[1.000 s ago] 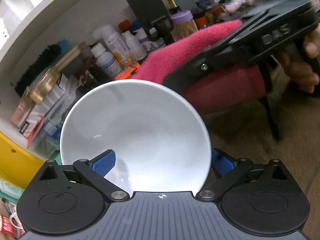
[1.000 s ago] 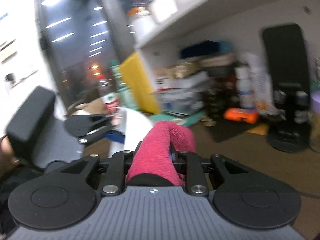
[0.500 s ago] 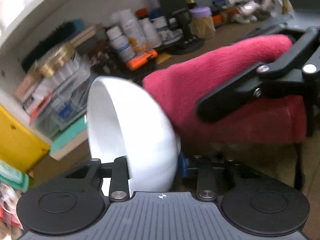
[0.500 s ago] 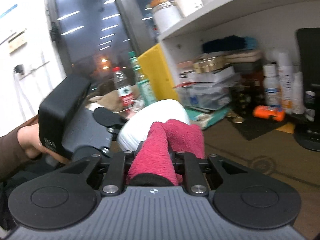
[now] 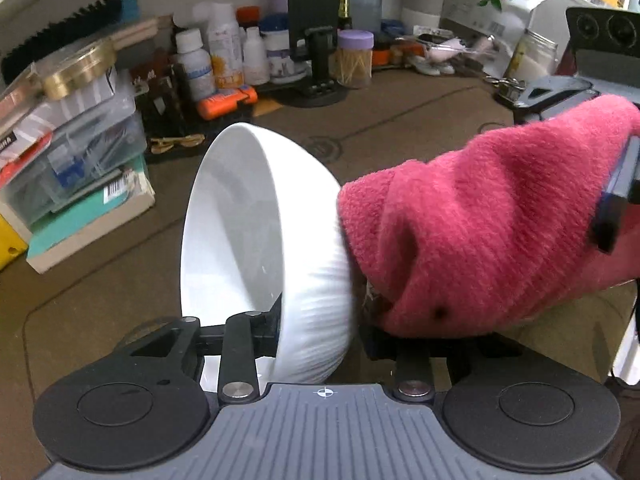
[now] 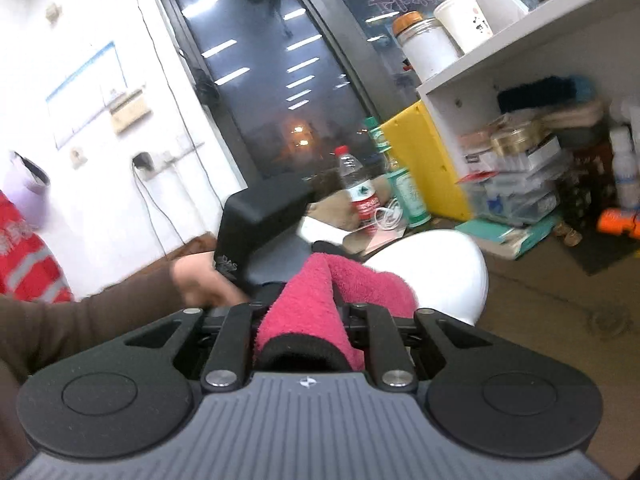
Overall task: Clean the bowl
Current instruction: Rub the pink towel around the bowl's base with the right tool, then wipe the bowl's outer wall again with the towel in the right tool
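A white bowl (image 5: 240,220) with a ribbed outside is tipped on its edge above the brown table, its hollow facing left. My left gripper (image 5: 320,332) grips its near wall, one finger inside and one outside; the jaws are opening slightly while the pads stay on the wall. My right gripper (image 6: 308,300) is shut on a folded pink cloth (image 6: 316,300). In the left wrist view the cloth (image 5: 480,220) comes in from the right and its tip touches the bowl's outer wall. In the right wrist view the bowl (image 6: 440,268) shows just past the cloth.
Along the back under a white shelf stand several bottles (image 5: 224,52), a phone stand (image 5: 316,40), a toothpick jar (image 5: 354,60) and stacked boxes (image 5: 76,152). A water bottle (image 6: 358,192) and a yellow panel (image 6: 428,160) lie farther left. A sleeved hand (image 6: 200,284) holds the left gripper.
The left jaws closed on the bowl's wall and turned the bowl from facing the camera to standing on edge. The cloth moved in against the bowl's outside. The right gripper rose a little.
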The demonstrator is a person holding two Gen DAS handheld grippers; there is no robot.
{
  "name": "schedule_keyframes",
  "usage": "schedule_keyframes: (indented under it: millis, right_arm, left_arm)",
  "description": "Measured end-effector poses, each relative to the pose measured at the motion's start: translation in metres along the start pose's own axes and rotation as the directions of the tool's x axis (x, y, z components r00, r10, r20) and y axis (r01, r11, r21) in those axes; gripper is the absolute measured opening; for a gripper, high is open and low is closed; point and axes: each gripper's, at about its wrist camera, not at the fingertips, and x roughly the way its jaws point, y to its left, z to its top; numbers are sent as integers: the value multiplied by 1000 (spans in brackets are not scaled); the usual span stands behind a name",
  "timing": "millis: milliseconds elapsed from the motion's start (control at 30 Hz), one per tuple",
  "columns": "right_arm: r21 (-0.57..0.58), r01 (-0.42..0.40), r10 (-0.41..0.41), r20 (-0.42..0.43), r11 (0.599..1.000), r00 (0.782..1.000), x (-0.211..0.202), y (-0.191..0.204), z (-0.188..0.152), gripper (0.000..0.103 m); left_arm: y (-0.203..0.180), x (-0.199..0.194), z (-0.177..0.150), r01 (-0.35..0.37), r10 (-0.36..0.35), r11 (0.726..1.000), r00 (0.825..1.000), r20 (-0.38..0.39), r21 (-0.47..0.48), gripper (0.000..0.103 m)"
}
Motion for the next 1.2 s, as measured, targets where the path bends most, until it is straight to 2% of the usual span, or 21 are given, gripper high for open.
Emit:
schedule_keyframes:
  millis: [67, 133, 200, 300, 367, 433, 500, 533, 567, 600, 633, 700, 733, 833, 867, 900, 933, 1000, 1067, 1133, 1200]
  right_arm:
    - [29, 104, -104, 19, 994, 994, 8, -17, 10, 18]
    - [20, 276, -277, 33, 961, 960, 14, -35, 18, 14]
    - [29, 363, -364, 17, 931, 931, 20, -51, 16, 13]
    - [81, 410, -408, -43, 908, 912, 21, -75, -2, 16]
    - [116, 407, -399, -84, 906, 913, 15, -82, -7, 20]
    - [106, 379, -376, -49, 919, 925, -2, -75, -4, 31]
    - [109, 306, -311, 26, 946, 950, -29, -67, -1, 65]
    - [93, 272, -277, 46, 958, 960, -37, -61, 1, 73]
    - [55, 245, -248, 62, 968, 967, -46, -52, 2, 91]
    - [-36, 238, -236, 64, 971, 970, -54, -35, 2, 101]
    - [-127, 242, -238, 47, 962, 970, -56, -19, 0, 102]
    - [-295, 245, -261, -15, 924, 965, -50, 7, -5, 102]
    - [-374, 262, -300, -48, 890, 953, -43, 16, -9, 102]
    - [-616, 303, -467, -121, 727, 876, -10, 34, -28, 102]
    - [-666, 300, -497, -122, 683, 859, -2, 36, -35, 102]
    - [-735, 269, -526, -138, 623, 839, 9, 38, -45, 102]
    - [-763, 225, -532, -178, 606, 828, 17, 39, -51, 102]
    - [-754, 179, -515, -236, 632, 824, 26, 35, -56, 102]
    - [-681, 134, -454, -316, 720, 833, 30, 23, -52, 103]
    - [-566, 135, -408, -390, 813, 826, 37, 2, -45, 102]
    - [-482, 183, -411, -425, 857, 806, 44, -10, -41, 96]
  left_arm:
    - [4, 1, 0, 5, -5, 1000, 1000, 1, -10, 37]
    - [11, 1, 2, 20, -20, 999, 1000, 3, -36, 38]
    - [12, 2, 2, 18, -18, 999, 1000, -1, -30, 41]
    - [10, 6, 3, 0, -1, 1000, 1000, -7, -23, 46]
    - [8, 7, 4, -12, 12, 1000, 1000, -7, -20, 47]
    - [4, 9, 6, -36, 36, 999, 999, -16, -4, 47]
    - [2, 9, 6, -50, 50, 999, 999, -20, 7, 48]
    - [0, 10, 6, -63, 63, 998, 998, -23, 17, 48]
    - [-1, 10, 5, -69, 69, 997, 997, -24, 24, 49]
    - [-2, 11, 5, -75, 76, 997, 997, -25, 31, 50]
    - [-1, 11, 5, -72, 73, 997, 997, -25, 29, 50]
    - [2, 10, 4, -62, 63, 998, 998, -28, 23, 51]
    - [3, 10, 4, -56, 57, 998, 998, -30, 19, 51]
    - [3, 10, 5, -48, 49, 999, 998, -36, 22, 55]
    - [3, 11, 5, -44, 45, 999, 998, -40, 24, 57]
    - [2, 11, 4, -46, 47, 999, 998, -41, 29, 58]
    - [1, 11, 4, -47, 49, 998, 998, -42, 35, 60]
    - [0, 12, 3, -44, 45, 998, 998, -47, 38, 63]
    - [1, 12, 4, -41, 43, 998, 998, -50, 40, 64]
    - [2, 12, 4, -35, 37, 999, 998, -50, 34, 65]
    - [1, 13, 3, -29, 30, 999, 998, -49, 35, 69]
